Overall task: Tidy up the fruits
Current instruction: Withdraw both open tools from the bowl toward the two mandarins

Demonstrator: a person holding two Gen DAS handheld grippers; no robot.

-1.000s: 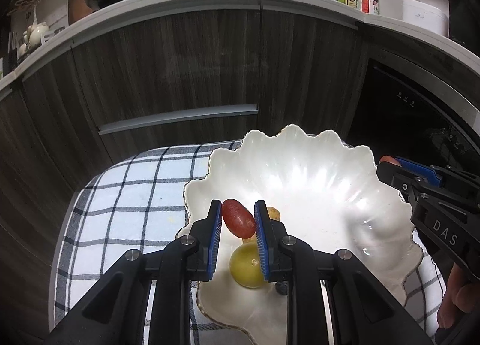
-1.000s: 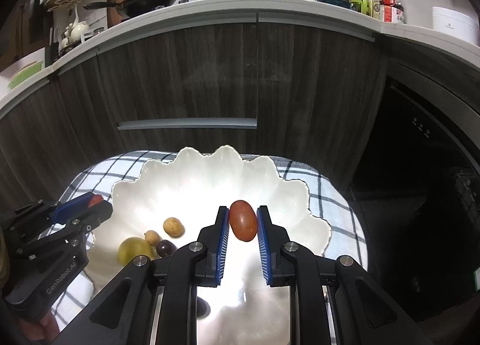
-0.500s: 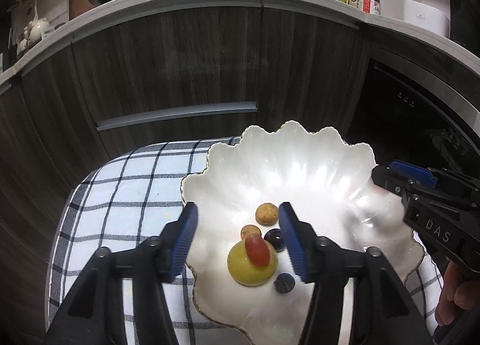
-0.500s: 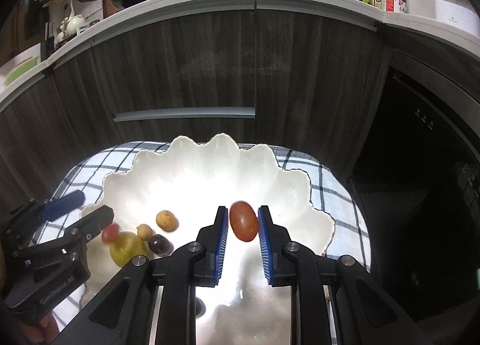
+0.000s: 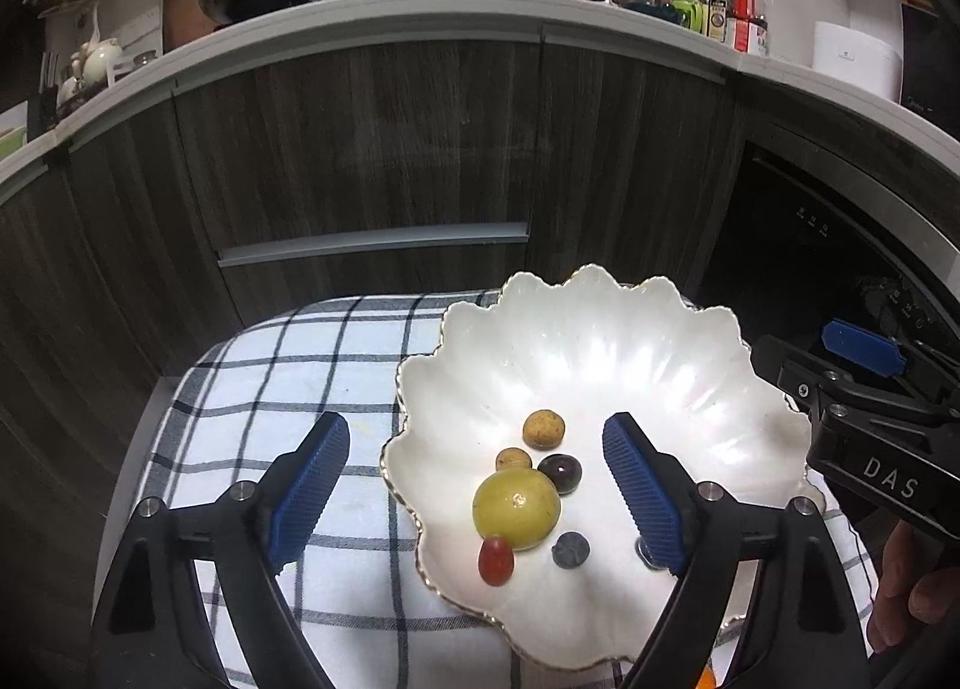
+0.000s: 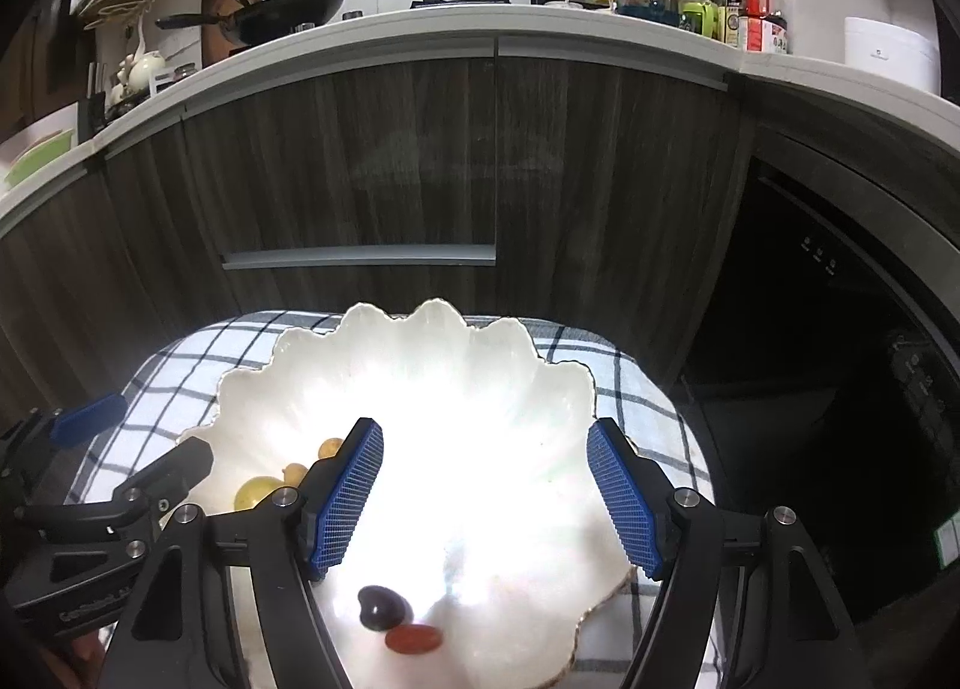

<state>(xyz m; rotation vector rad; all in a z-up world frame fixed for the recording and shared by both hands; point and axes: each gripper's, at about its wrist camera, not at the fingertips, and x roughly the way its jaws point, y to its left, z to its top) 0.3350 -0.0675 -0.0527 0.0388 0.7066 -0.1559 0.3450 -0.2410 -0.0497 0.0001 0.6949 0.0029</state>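
Observation:
A white scalloped bowl [image 5: 600,329] sits on a checked cloth [image 5: 288,389]. In it lie a yellow-green round fruit [image 5: 516,508], a red oval fruit [image 5: 495,560] touching it, a blueberry [image 5: 570,548], a dark grape [image 5: 560,472] and two tan fruits [image 5: 543,429]. My left gripper [image 5: 474,431] hangs over these, its jaws opening, pads touching nothing. My right gripper [image 6: 486,437] is over the bowl's [image 6: 432,317] middle, jaws also opening and empty. Below it lie a second red oval fruit [image 6: 414,638] and a dark grape [image 6: 384,608].
Dark wood cabinets with a grey handle [image 5: 372,242] stand just behind the cloth. A black oven front [image 6: 840,329] fills the right side. A hand [image 5: 918,599] holds the right gripper [image 5: 816,350] beside the bowl's right rim.
Both grippers went from shut on a red oval fruit to open. Each fruit dropped into the bowl: the left one beside the yellow-green fruit, the right one by a dark grape.

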